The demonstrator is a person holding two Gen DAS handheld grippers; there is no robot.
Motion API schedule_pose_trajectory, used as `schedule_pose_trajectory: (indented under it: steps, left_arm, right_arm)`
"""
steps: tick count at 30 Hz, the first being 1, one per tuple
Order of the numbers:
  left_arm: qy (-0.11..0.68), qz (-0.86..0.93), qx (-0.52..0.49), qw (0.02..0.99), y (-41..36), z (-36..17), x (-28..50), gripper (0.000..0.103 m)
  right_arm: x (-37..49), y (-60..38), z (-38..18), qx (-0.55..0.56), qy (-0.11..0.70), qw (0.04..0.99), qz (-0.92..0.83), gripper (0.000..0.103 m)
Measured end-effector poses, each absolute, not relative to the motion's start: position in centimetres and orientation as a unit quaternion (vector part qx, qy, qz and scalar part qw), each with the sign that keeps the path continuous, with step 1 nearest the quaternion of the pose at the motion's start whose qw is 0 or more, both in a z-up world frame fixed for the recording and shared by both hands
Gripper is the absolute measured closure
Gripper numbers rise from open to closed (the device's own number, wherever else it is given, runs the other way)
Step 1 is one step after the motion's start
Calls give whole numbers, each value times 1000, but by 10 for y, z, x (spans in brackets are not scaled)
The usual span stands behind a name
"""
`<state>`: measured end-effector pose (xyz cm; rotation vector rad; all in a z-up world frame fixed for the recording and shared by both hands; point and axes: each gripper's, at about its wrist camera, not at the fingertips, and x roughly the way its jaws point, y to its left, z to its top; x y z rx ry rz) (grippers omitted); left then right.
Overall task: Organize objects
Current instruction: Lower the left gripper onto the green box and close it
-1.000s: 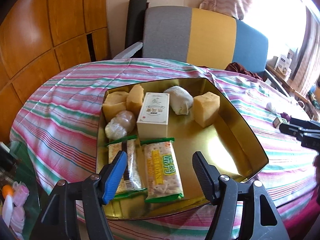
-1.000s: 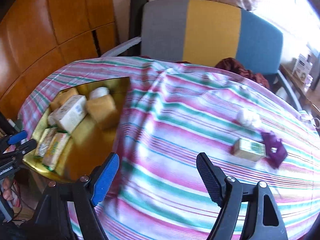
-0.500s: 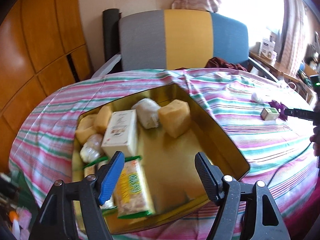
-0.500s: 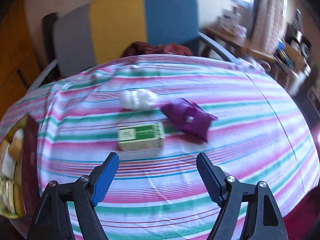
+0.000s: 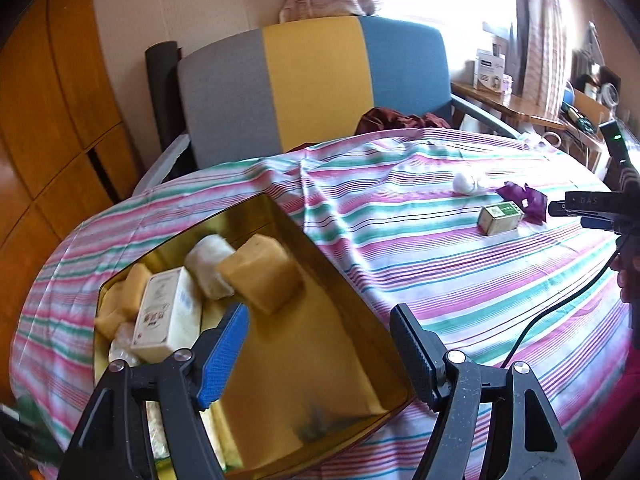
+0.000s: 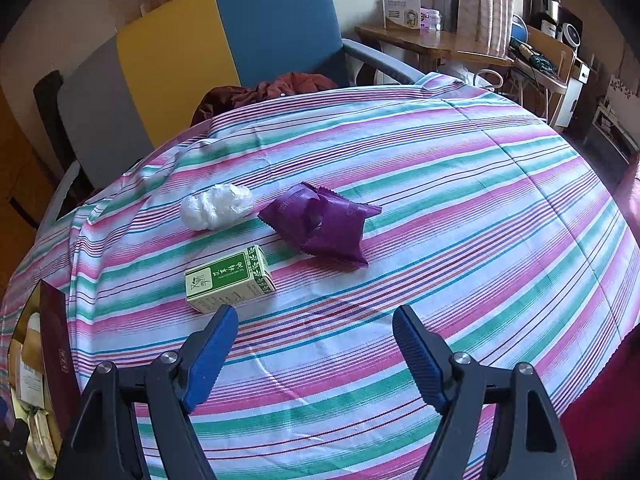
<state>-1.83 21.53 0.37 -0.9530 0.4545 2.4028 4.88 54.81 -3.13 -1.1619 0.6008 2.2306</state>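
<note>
While blurred, the gold tin (image 5: 320,256) hides its packets behind the left gripper (image 5: 318,344).

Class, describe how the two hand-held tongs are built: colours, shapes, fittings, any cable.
Both the left tongs and right tongs have black angular plastic arms with silver screws. Each pair carries ribbed pads, blue on one finger. In the left view, a black cable trails from the right tongs.

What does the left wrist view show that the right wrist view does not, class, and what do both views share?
Only the left wrist view shows the gold tin's open inside, with a yellow block and a white carton.

Only the right wrist view shows the green box's label up close.

Both share the green box, purple packet, white bundle and striped tablecloth.
</note>
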Motion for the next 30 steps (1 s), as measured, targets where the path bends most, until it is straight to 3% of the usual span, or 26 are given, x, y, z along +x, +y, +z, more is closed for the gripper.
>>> schedule_pose_trajectory:
  steps: [17, 30]
  left_arm:
    - [180, 858, -367, 311, 300, -5, -31, 30]
    - [214, 816, -374, 385, 412, -30, -42, 32]
  right_arm:
    - [95, 606, -35, -375, 374, 333, 780, 22]
    - [98, 613, -47, -365, 425, 317, 766, 22]
